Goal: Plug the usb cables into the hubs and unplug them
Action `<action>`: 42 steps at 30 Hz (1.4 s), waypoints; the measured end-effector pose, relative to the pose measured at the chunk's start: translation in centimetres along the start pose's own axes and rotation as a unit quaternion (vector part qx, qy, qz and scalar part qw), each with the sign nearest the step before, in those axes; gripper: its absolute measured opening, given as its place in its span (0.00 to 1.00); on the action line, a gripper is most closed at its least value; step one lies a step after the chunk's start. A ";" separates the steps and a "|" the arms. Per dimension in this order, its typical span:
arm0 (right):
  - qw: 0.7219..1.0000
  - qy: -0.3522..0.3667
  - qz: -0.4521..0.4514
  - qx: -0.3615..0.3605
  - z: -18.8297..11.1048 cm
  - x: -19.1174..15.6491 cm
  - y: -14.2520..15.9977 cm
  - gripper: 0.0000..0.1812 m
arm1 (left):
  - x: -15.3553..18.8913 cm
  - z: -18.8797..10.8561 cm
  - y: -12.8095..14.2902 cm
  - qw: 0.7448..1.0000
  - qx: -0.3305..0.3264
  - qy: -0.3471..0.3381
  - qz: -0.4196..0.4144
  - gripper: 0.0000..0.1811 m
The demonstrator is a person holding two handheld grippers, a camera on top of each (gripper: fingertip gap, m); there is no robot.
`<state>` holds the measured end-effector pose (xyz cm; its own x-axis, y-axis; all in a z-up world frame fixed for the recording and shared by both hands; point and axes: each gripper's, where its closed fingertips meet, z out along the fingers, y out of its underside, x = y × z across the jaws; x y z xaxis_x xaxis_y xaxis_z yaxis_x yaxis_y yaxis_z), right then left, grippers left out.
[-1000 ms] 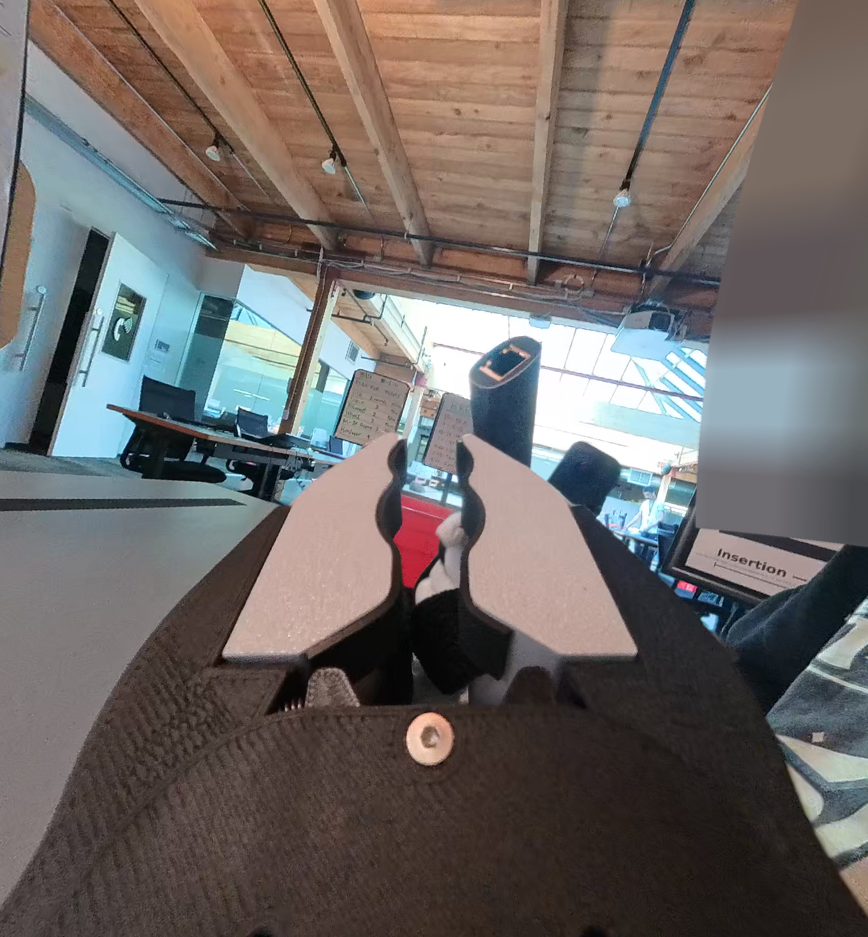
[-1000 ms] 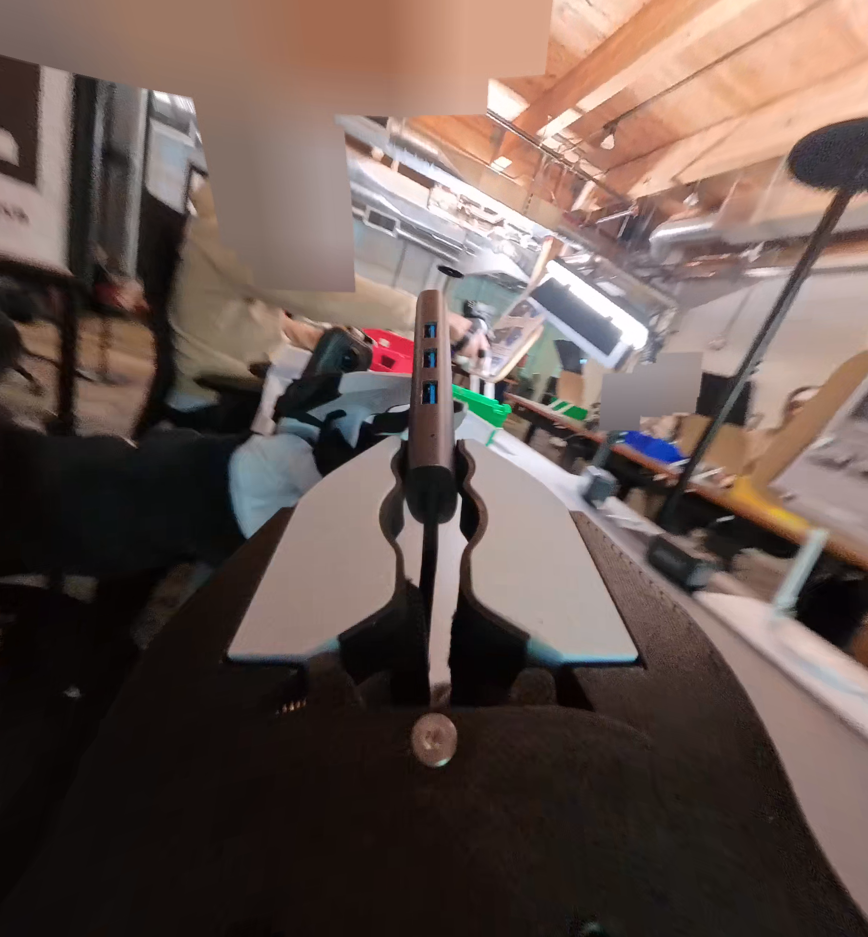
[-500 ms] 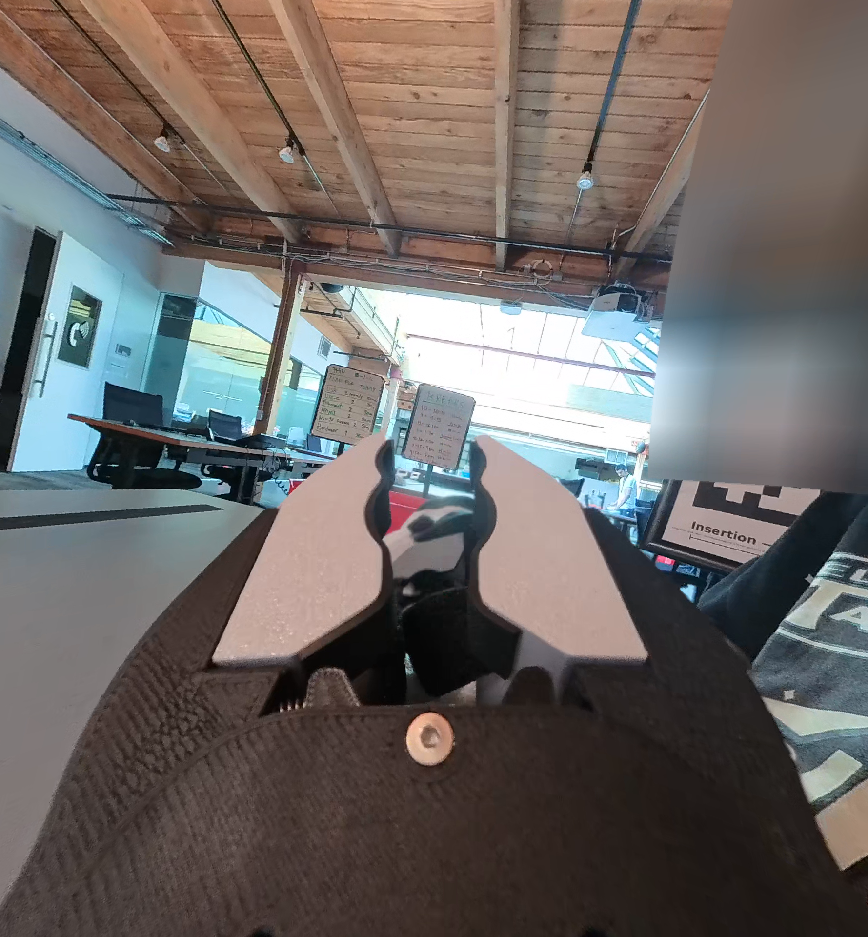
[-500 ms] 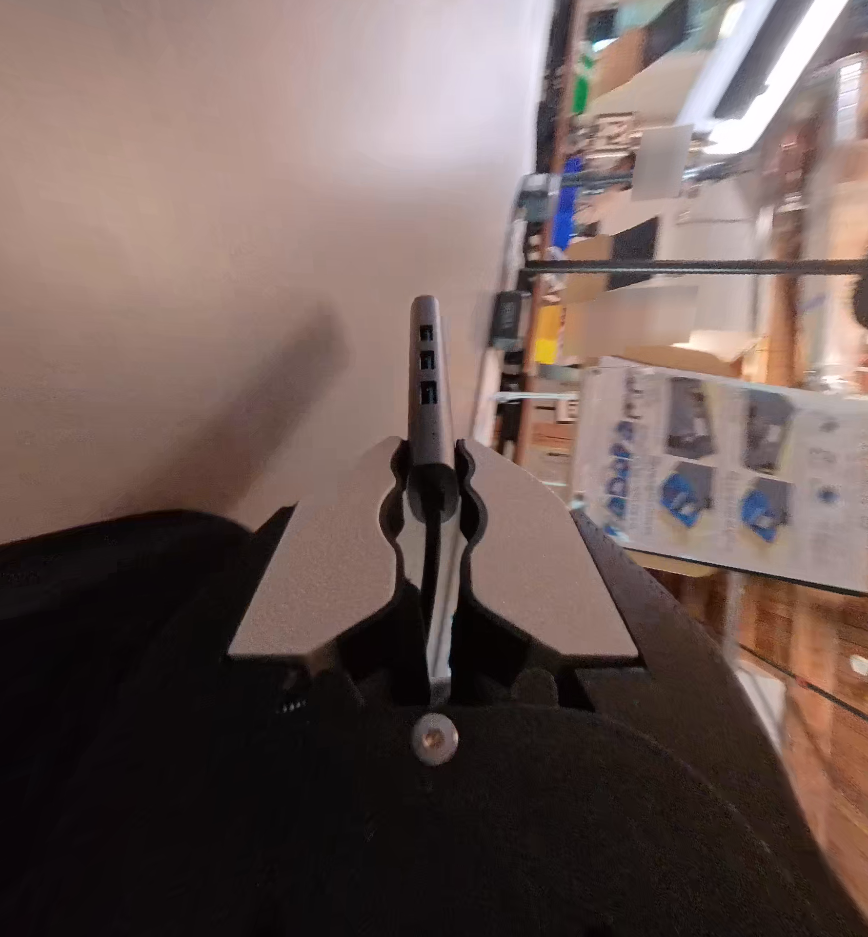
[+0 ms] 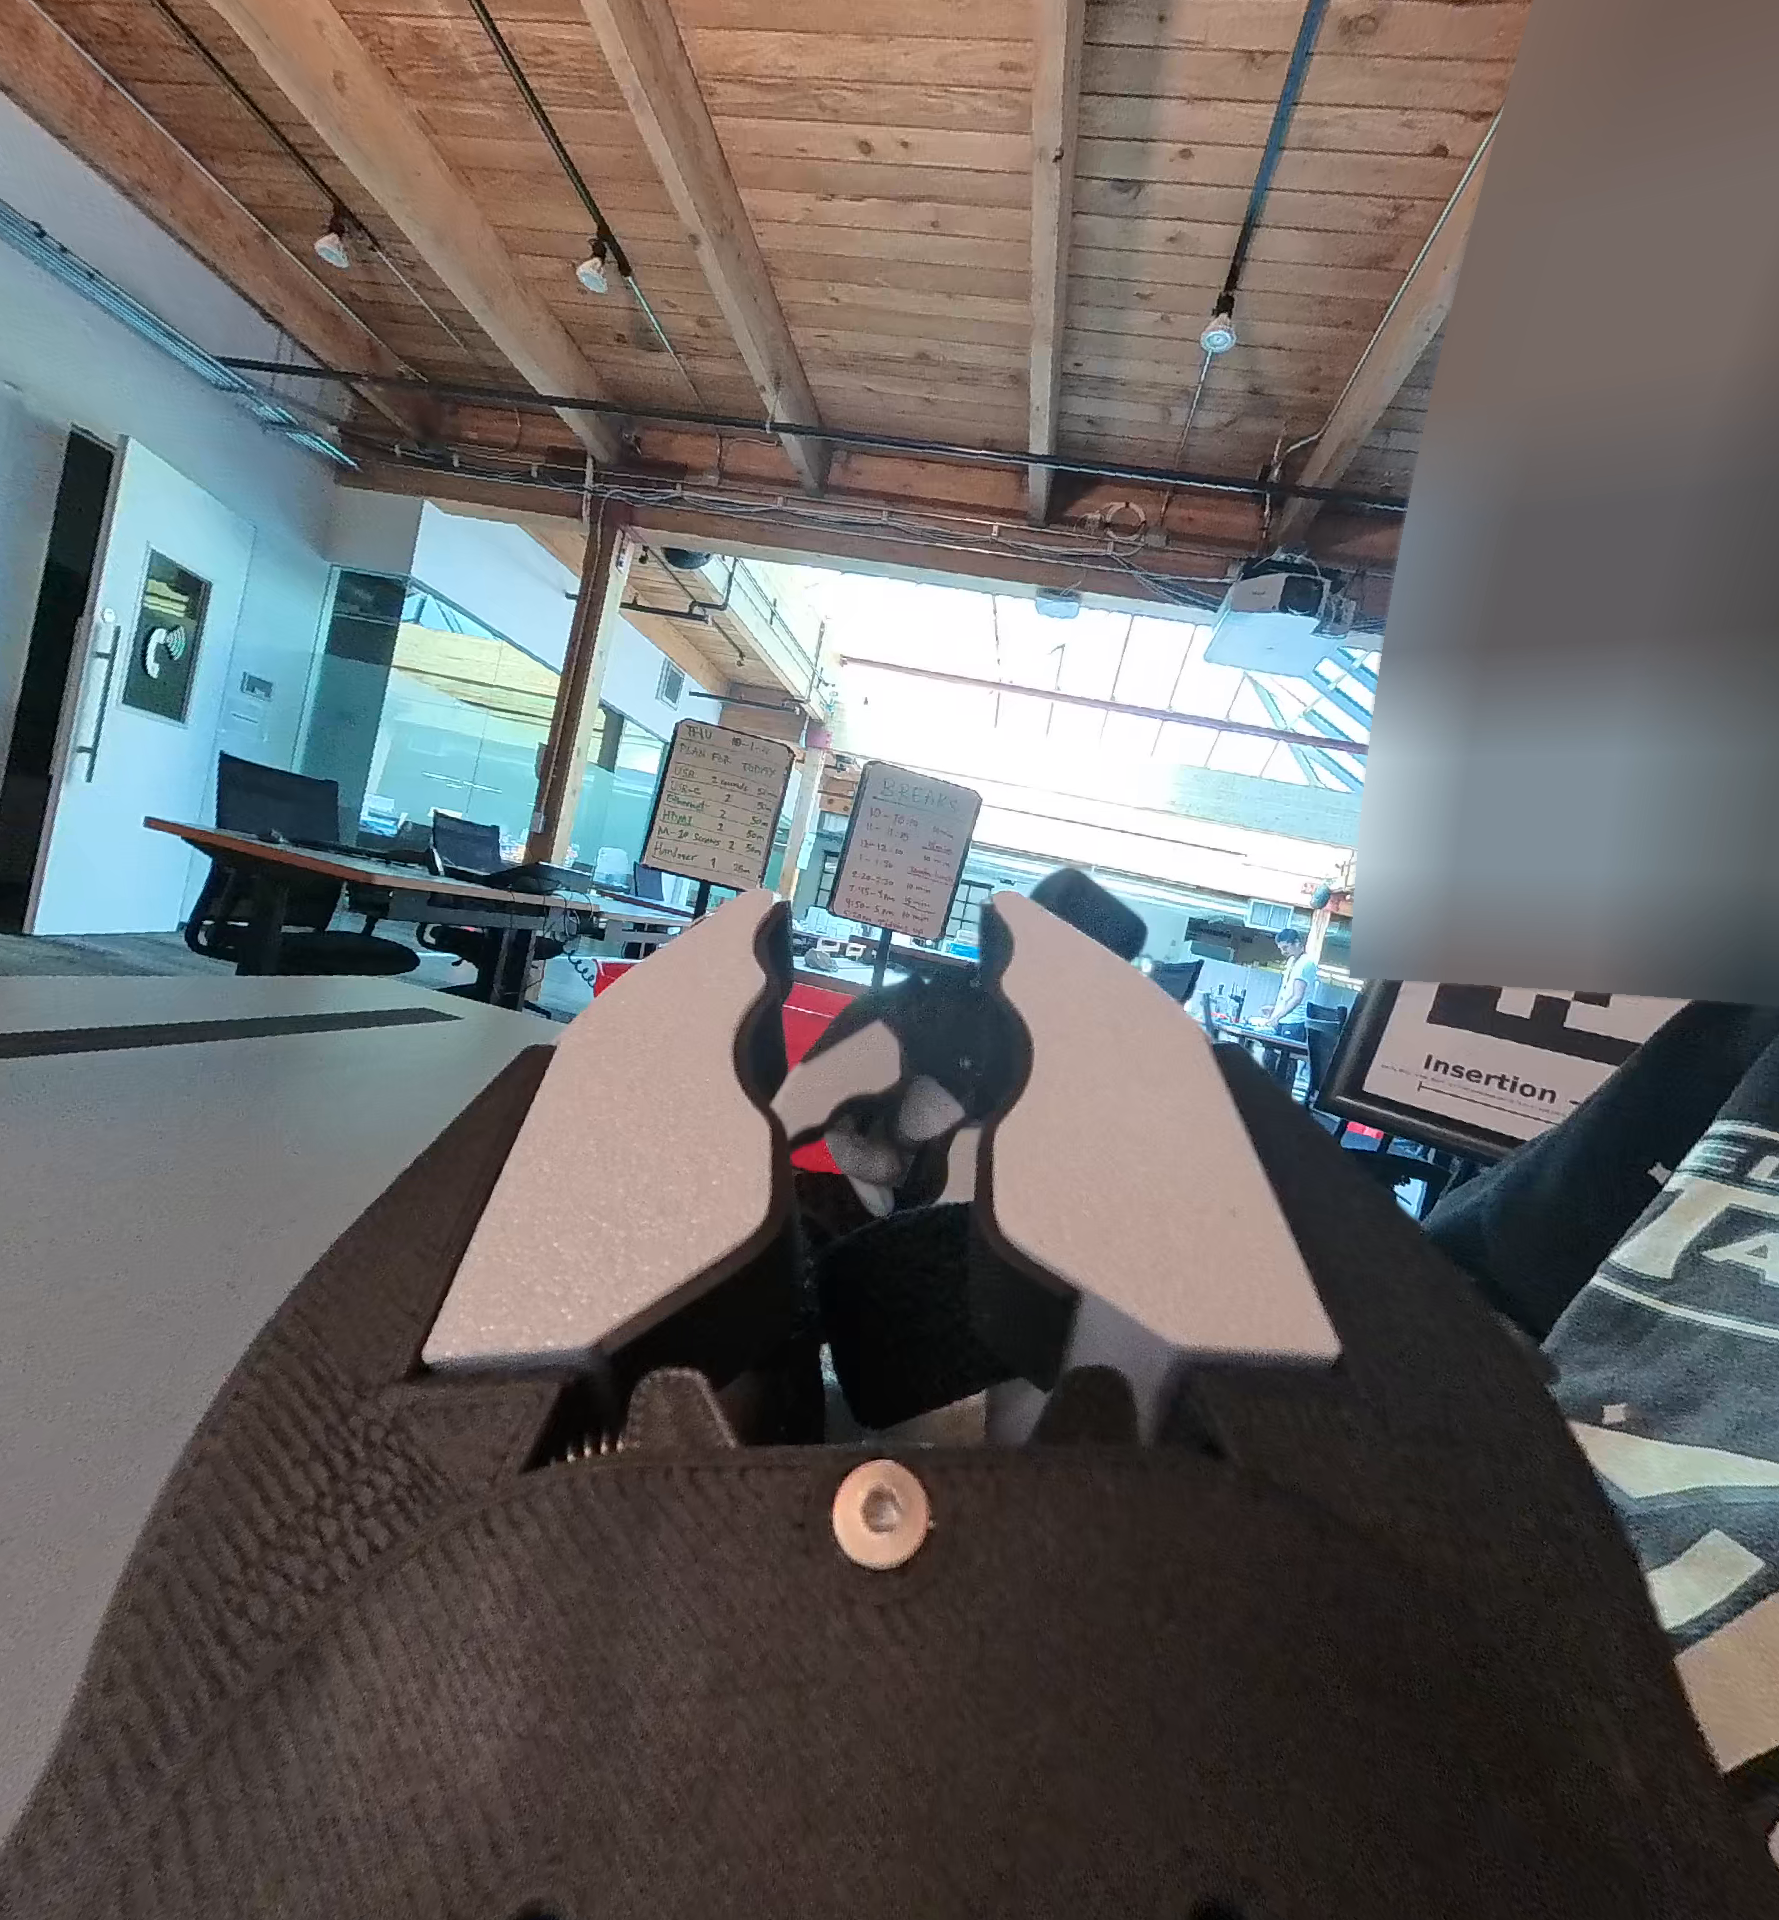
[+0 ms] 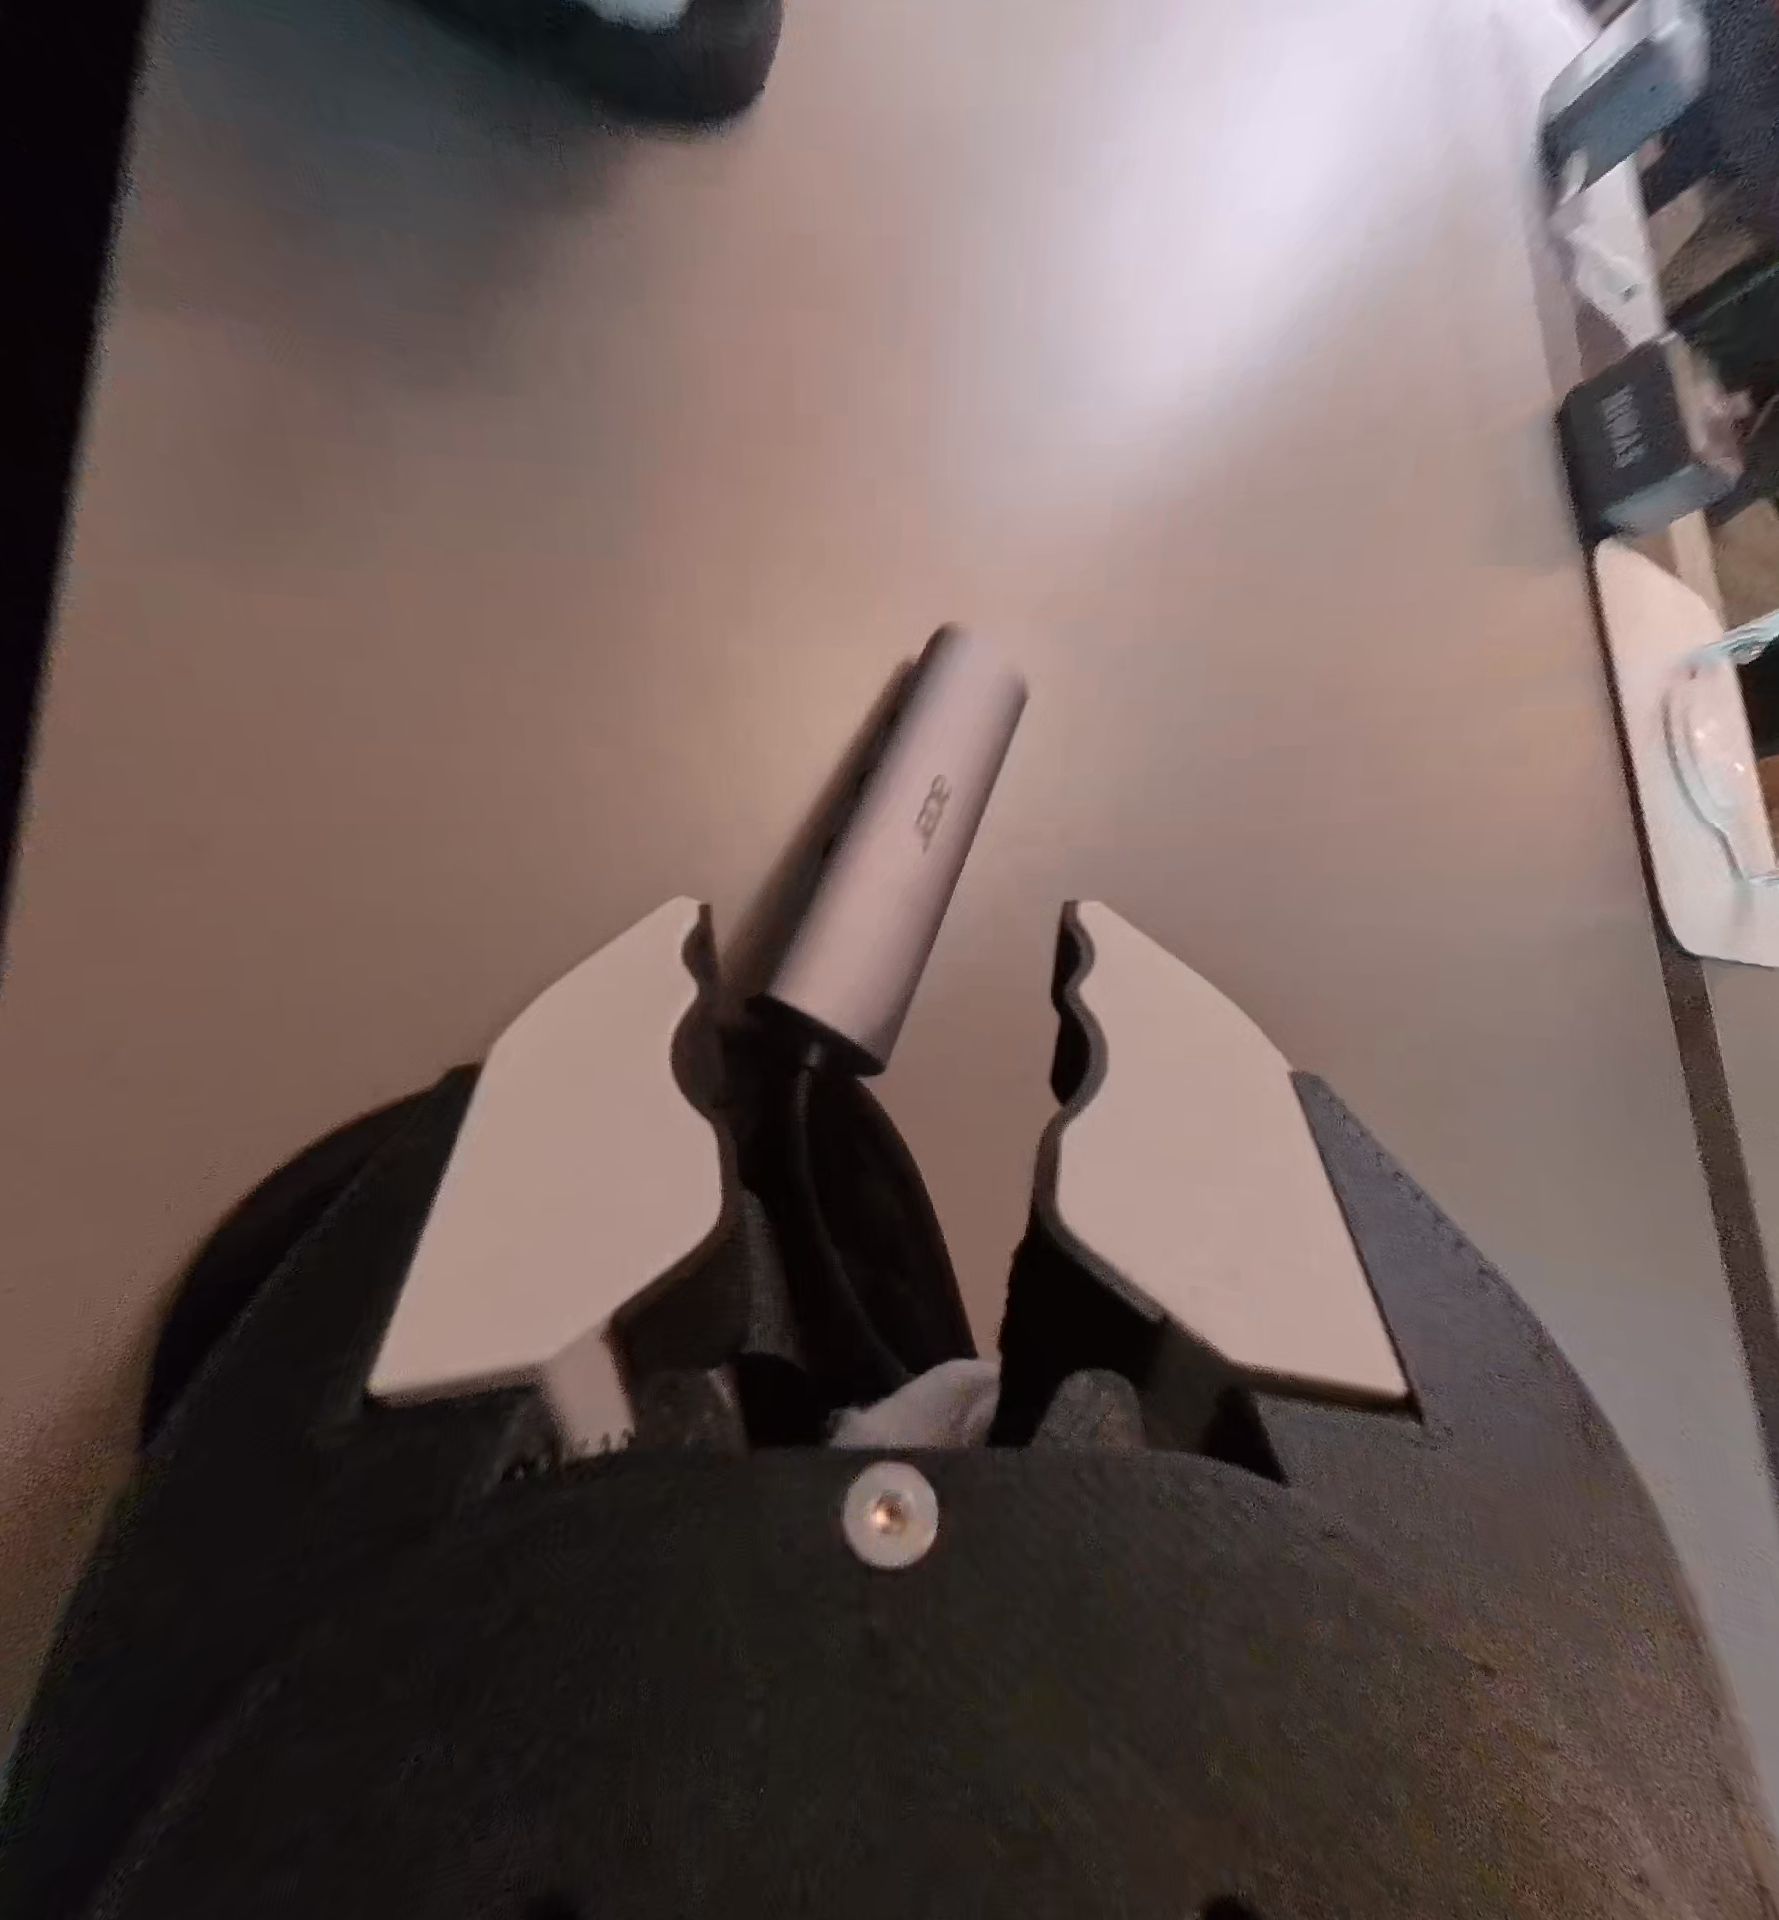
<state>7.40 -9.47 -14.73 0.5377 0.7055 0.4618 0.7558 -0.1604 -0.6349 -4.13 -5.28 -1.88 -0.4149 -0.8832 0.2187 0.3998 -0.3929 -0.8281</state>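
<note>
In the right wrist view my right gripper (image 6: 882,914) is wide open just above the pale table (image 6: 552,468). The grey USB hub (image 6: 895,831) lies between its fingers, leaning towards the left finger (image 6: 594,1049), with clear room to the right finger. It is blurred. Its black cable (image 6: 823,1122) runs back under the gripper. In the left wrist view my left gripper (image 5: 885,904) points out over the table into the room. Its fingers stand apart with nothing between the tips. A black and white shape (image 5: 906,1070) shows lower in the gap, and I cannot tell what it is.
A black box (image 6: 1633,457) and a clear plastic piece (image 6: 1716,748) sit at the table's right edge. A dark object (image 6: 677,52) is at the far end. In the left wrist view a person's dark shirt (image 5: 1695,1351) and a framed sign (image 5: 1487,1070) are on the right. One gripper's finger ends stand about 20 cm off the other's.
My right gripper swung down to the table and opened, and the hub left its grasp and tipped to the left. My left gripper opened wider, and the hub no longer shows above its fingers.
</note>
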 end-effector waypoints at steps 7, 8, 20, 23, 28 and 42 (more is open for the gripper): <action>0.911 0.212 0.194 0.296 -7.1 8.8 -4.6 0.42 | -1.3 0.0 0.0 0.999 0.001 -0.051 0.011 0.39; 0.894 0.247 0.234 0.292 -7.3 10.2 -3.4 0.43 | -1.7 -0.1 -0.2 0.997 0.005 -0.068 0.019 0.47; 0.804 0.303 0.386 0.336 -8.0 13.2 1.6 0.51 | -0.9 -0.5 -1.6 0.998 0.053 -0.034 -0.005 0.35; 0.811 0.255 0.328 0.412 -9.5 11.5 -0.4 0.13 | -0.5 -1.2 -2.2 0.997 0.070 -0.009 -0.029 0.13; 0.808 0.254 0.304 0.437 -10.5 11.0 -0.9 0.05 | -1.7 -0.8 -1.3 0.997 0.036 -0.061 -0.016 0.33; 0.865 0.257 0.197 0.382 -8.3 9.1 -2.8 0.02 | -1.4 0.6 1.8 0.976 -0.080 -0.110 0.170 0.14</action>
<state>13.32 -8.31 -3.64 0.9410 0.2680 0.2066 0.1138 0.3245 -0.9390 -2.33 -4.96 -3.37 -0.0881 -0.9961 0.0075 0.3443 -0.0375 -0.9381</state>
